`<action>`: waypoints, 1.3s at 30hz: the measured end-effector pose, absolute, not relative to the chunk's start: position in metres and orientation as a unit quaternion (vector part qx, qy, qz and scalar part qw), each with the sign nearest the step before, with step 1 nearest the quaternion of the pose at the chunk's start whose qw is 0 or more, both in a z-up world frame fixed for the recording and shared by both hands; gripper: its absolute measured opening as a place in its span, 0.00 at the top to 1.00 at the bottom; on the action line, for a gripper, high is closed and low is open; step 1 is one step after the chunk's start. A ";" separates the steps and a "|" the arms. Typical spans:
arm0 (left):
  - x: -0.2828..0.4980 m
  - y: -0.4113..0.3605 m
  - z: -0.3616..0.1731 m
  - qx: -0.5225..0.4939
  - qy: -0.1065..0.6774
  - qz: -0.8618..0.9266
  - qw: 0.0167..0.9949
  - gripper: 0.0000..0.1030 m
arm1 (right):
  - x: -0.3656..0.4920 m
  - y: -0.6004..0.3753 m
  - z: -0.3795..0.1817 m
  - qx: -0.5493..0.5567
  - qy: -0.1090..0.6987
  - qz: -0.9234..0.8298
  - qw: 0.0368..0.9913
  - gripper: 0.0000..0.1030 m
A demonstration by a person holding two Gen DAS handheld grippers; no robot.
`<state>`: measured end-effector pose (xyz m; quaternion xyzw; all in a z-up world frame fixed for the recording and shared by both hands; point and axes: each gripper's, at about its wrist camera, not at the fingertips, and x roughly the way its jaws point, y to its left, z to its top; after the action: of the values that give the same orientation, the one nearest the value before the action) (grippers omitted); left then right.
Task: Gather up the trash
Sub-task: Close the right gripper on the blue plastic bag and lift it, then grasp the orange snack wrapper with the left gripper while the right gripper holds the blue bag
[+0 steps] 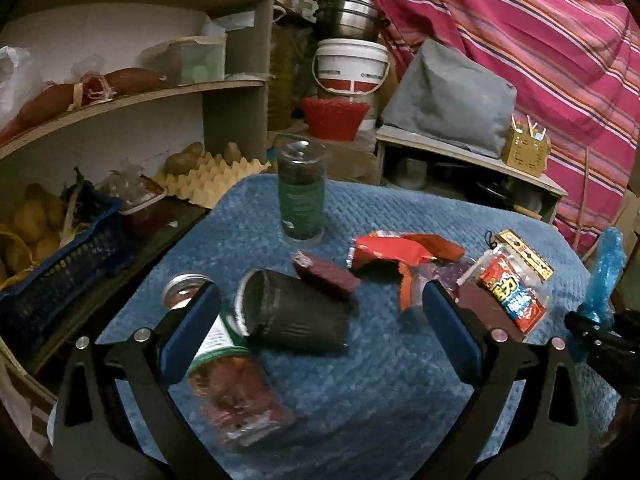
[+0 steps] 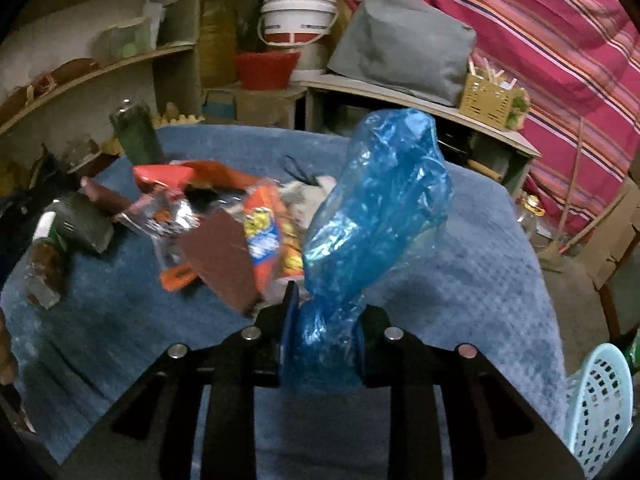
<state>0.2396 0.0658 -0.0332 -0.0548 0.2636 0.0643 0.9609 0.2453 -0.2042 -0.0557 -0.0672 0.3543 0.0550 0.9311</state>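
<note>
My right gripper (image 2: 322, 332) is shut on a crumpled blue plastic bag (image 2: 380, 208) and holds it above the blue cloth; the bag (image 1: 604, 276) also shows at the right edge of the left wrist view. My left gripper (image 1: 320, 320) is open above a dark cup (image 1: 292, 312) that lies on its side. A jar with a green label (image 1: 228, 376) lies by its left finger. A red wrapper (image 1: 400, 256), a brown bar (image 1: 324, 276) and a snack packet (image 1: 508, 292) lie beyond. The wrapper pile (image 2: 224, 220) sits left of the bag.
A tall green bottle (image 1: 302, 192) stands at the cloth's far side. Shelves with an egg tray (image 1: 216, 176) and a blue crate (image 1: 60, 272) stand on the left. A light blue basket (image 2: 600, 400) is at the lower right. A striped curtain (image 1: 540, 60) hangs behind.
</note>
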 end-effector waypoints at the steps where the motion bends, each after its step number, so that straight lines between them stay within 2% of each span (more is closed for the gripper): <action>1: 0.241 0.063 -0.034 -0.054 0.265 0.061 0.961 0.05 | 0.244 -0.212 -0.054 -0.073 0.351 0.044 0.932 0.76; 12: 0.252 0.024 -0.053 -0.025 0.277 0.018 0.960 0.05 | 0.252 -0.268 -0.067 -0.058 0.375 -0.006 0.925 0.76; 20: 0.280 -0.004 -0.065 -0.014 0.297 -0.011 0.955 0.06 | 0.256 -0.275 -0.077 -0.043 0.378 -0.001 0.925 0.76; 25: 0.304 -0.008 -0.073 -0.024 0.326 -0.020 0.945 0.23 | 0.257 -0.277 -0.081 -0.043 0.380 0.002 0.924 0.76; 29: 0.319 0.006 -0.079 -0.058 0.344 -0.021 0.937 0.32 | 0.258 -0.279 -0.083 -0.038 0.383 0.004 0.923 0.76; 33: 0.325 0.011 -0.086 -0.086 0.365 -0.050 0.926 0.56 | 0.259 -0.278 -0.084 -0.039 0.383 0.006 0.923 0.76; 36: 0.321 0.003 -0.084 -0.066 0.357 -0.054 0.930 0.61 | 0.258 -0.276 -0.082 -0.037 0.381 0.009 0.924 0.76; 38: 0.315 -0.002 -0.080 -0.050 0.347 -0.056 0.935 0.80 | 0.257 -0.274 -0.082 -0.038 0.379 0.011 0.925 0.76; 39: 0.313 -0.004 -0.078 -0.043 0.347 -0.057 0.935 0.81 | 0.256 -0.273 -0.081 -0.039 0.378 0.011 0.925 0.76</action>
<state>0.3134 -0.0038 -0.0784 -0.0433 0.3469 -0.0567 0.9352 0.2562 -0.2727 -0.0815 -0.0390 0.3783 0.0111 0.9248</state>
